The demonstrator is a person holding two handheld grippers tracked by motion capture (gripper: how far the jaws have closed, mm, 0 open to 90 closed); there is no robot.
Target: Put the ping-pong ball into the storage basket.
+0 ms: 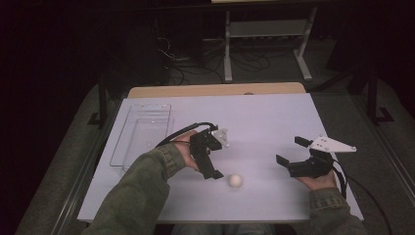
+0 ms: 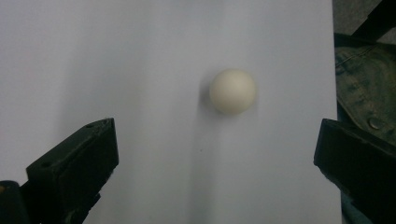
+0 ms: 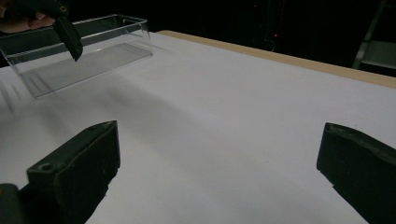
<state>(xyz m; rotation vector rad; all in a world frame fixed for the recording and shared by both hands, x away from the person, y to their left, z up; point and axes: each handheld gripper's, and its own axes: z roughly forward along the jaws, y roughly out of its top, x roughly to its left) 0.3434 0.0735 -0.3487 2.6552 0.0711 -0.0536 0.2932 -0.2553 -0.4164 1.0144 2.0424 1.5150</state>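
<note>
I see the white ball (image 1: 235,180) on the desk (image 1: 264,117), at four o'clock just beside my left gripper (image 1: 211,166), fingers spread wide, empty. Right gripper (image 1: 292,153), at three o'clock, also gapes empty.

On your bench (image 1: 274,112), the ball (image 1: 235,180) lies near the front edge, just right of your left tongs (image 1: 214,175) and well left of your right tongs (image 1: 292,152). The tray (image 1: 142,133) sits at the left side, behind your left hand (image 1: 188,152).
</note>
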